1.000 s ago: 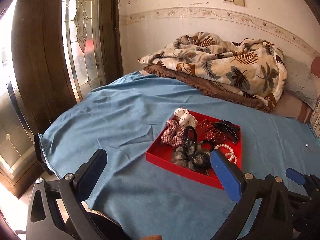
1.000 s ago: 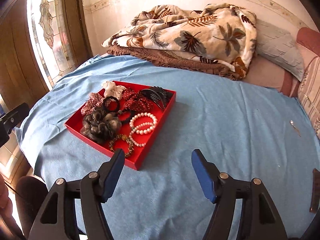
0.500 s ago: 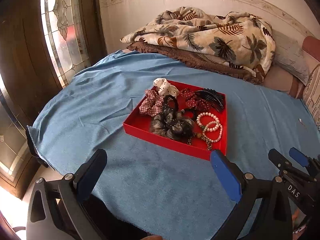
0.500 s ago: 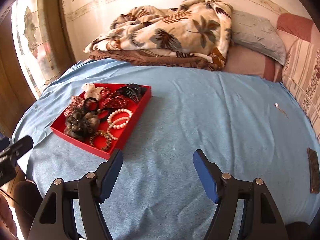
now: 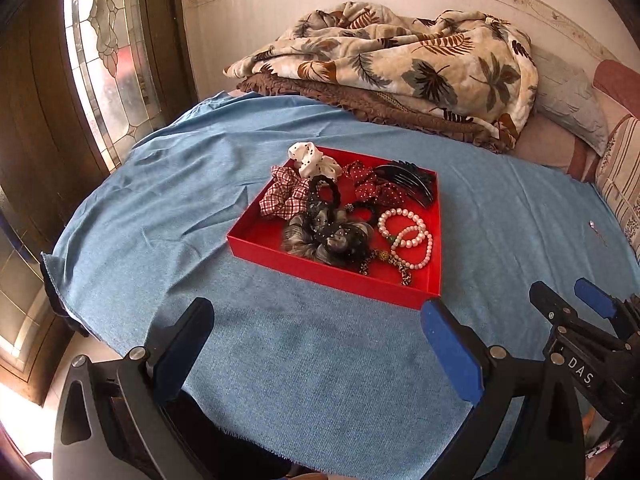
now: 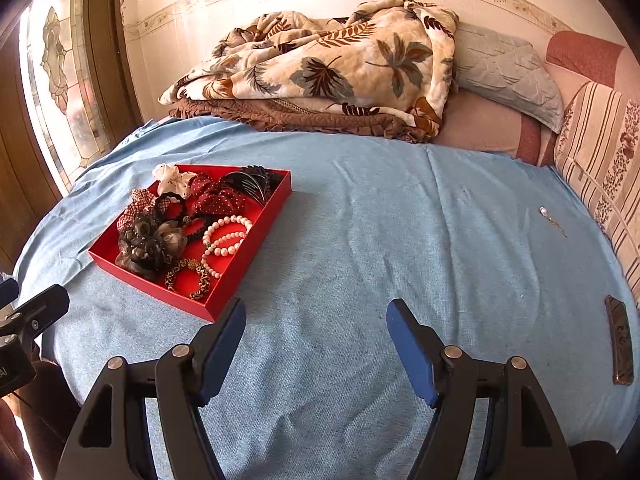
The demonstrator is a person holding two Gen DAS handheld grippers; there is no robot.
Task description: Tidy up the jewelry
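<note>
A red tray (image 5: 332, 276) (image 6: 256, 236) lies on the blue cloth and holds scrunchies, a black hair claw (image 5: 412, 180), pearl bracelets (image 5: 408, 236) (image 6: 224, 240) and a leopard-print band (image 6: 188, 276). My left gripper (image 5: 316, 340) is open and empty, just short of the tray's near edge. My right gripper (image 6: 316, 340) is open and empty, over bare cloth to the right of the tray. A small silver piece of jewelry (image 6: 550, 218) lies far right on the cloth. A dark hair clip (image 6: 619, 346) lies at the right edge.
A folded leaf-print blanket (image 6: 340, 68) on a brown quilt lies at the back. Pillows (image 6: 504, 76) are at the back right. A stained-glass door (image 5: 108, 52) stands on the left. The cloth's frayed edge (image 5: 248, 436) is close to me.
Both views swung slightly: the tray sits further right in each view than half a second ago. Both grippers stay open and empty. Nothing in the tray moved.
</note>
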